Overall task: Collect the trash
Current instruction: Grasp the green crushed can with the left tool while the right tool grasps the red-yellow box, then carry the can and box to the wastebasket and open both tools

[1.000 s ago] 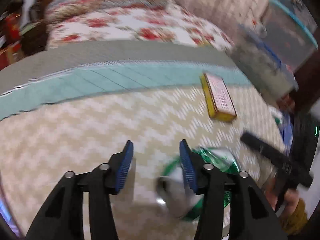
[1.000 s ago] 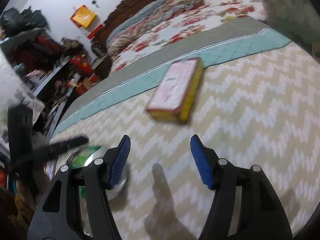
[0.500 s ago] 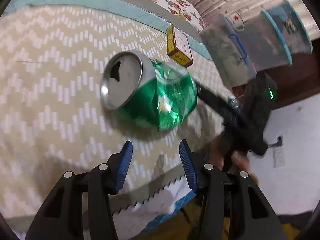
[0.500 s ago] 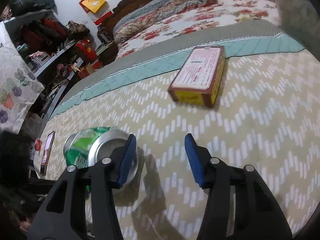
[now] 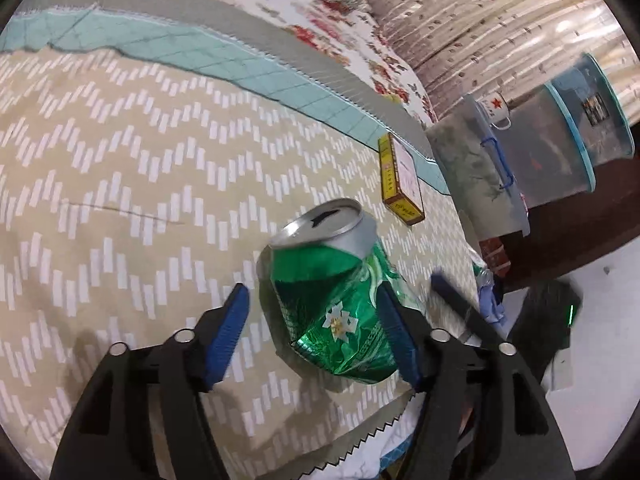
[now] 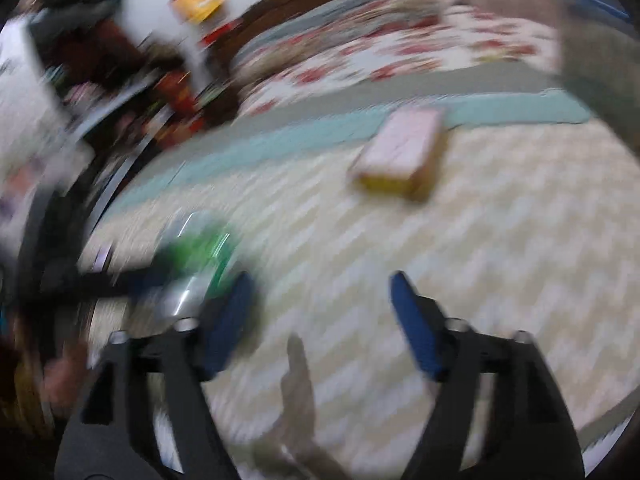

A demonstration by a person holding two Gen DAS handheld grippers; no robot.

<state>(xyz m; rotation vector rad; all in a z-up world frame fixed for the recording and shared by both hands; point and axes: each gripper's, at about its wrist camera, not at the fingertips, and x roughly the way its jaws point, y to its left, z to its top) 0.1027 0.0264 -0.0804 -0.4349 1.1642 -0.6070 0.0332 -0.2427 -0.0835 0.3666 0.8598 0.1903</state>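
Note:
A crushed green can [image 5: 340, 300] stands tilted on the chevron bedspread [image 5: 120, 184] near the bed's edge, silver top facing away. My left gripper [image 5: 311, 291] straddles it with jaws opening; the right pad [image 5: 396, 336] lies against the can's side, while the left pad [image 5: 228, 332] stands clear of it. A yellow box [image 5: 402, 184] with a pink-white top lies further back. The right wrist view is blurred: my right gripper [image 6: 320, 280] is opening with nothing between its fingers, the can [image 6: 200, 248] just left of its left finger, the box [image 6: 400, 160] ahead.
Two translucent storage bins [image 5: 500, 176] with a mug on top stand beyond the bed's right edge. A floral quilt [image 5: 304, 20] covers the far end. One finger of the right gripper [image 5: 452, 300] shows past the can. Cluttered shelves [image 6: 100, 80] line the left side.
My left gripper dropped closer and rolled, so the can now sits between its widened jaws instead of ahead of them. The right gripper's jaws widened and its view turned blurry.

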